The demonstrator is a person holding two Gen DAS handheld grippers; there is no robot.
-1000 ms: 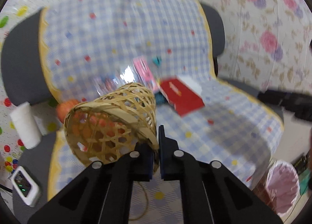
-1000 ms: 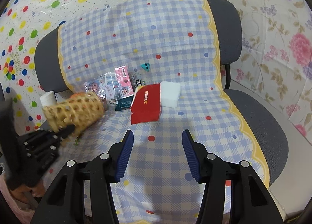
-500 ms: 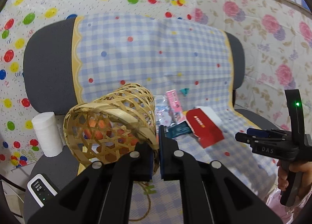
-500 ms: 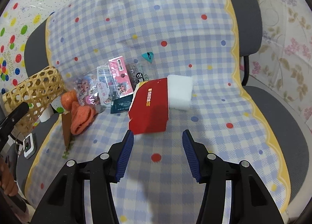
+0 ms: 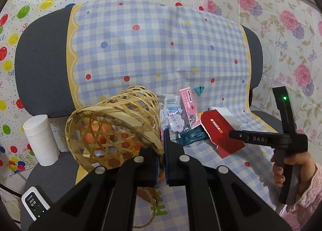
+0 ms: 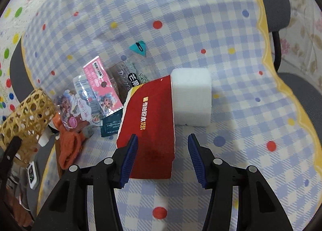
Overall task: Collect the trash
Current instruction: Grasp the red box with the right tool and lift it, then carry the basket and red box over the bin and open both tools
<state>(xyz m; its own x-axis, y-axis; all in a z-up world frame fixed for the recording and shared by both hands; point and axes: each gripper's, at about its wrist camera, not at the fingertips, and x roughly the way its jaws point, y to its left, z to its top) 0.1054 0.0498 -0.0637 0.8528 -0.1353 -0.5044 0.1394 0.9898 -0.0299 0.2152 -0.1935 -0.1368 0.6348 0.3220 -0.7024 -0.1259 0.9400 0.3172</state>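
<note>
My left gripper [image 5: 161,150] is shut on the rim of a woven bamboo basket [image 5: 114,130], held tilted above the left of the chair seat; the basket also shows in the right wrist view [image 6: 26,114]. My right gripper [image 6: 161,156] is open, low over the near end of a red paper carton [image 6: 151,124], its left finger above the carton. A white foam block [image 6: 192,98] touches the carton's far right. Pink and clear wrappers [image 6: 94,92], a dark teal packet [image 6: 110,125] and a small teal triangle [image 6: 138,46] lie beyond. The carton also shows in the left wrist view [image 5: 219,130].
An orange knitted item [image 6: 68,146] lies at the seat's left edge. The checked cloth [image 6: 231,49] covers the grey chair [image 5: 42,63]. A white paper roll [image 5: 41,140] and a small white device [image 5: 35,202] sit to the left. A pink bin [image 5: 287,217] shows at the lower right.
My right gripper has moved forward and down, from well back of the seat to just over the red carton. My left gripper has swung the basket leftward and steadied it.
</note>
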